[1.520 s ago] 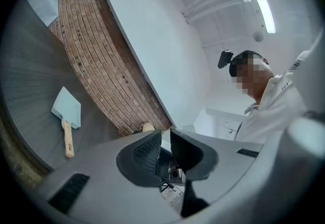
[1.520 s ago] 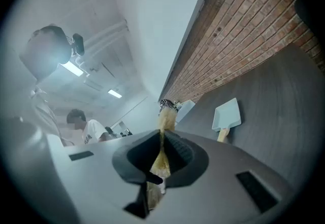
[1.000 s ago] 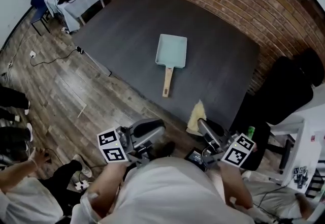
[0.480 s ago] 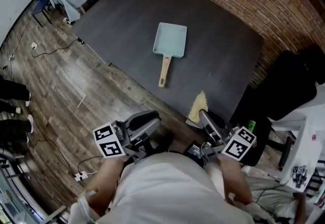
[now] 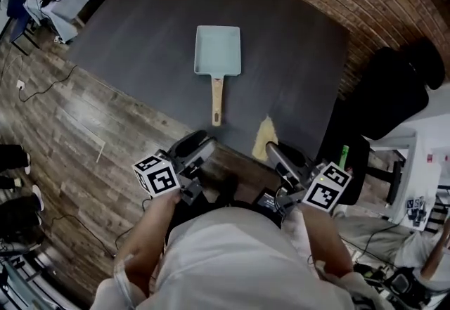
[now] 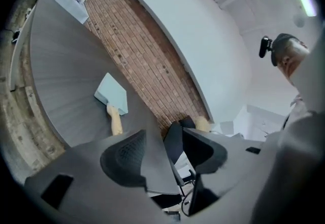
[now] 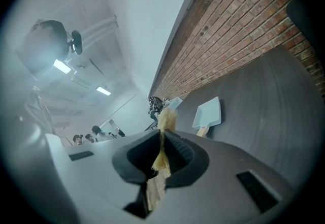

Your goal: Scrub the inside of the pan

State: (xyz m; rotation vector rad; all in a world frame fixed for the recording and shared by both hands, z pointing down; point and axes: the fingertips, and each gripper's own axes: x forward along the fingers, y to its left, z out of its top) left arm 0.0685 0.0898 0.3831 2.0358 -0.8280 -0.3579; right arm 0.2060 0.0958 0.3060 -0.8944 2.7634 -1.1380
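By the table's [image 5: 140, 27] near edge, right gripper [image 5: 272, 150] is pinching a scrubbing cloth [image 5: 264, 140]; left gripper's [image 5: 202, 140] empty jaws have just been opening, readying for the pan [image 5: 218, 48].

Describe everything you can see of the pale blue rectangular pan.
The pale blue rectangular pan looks like coated metal, with raised walls and a straight light wooden handle. It lies flat, open side up, near the middle of the dark grey table, handle pointing toward the person. Its inside looks empty. Only the table touches it.
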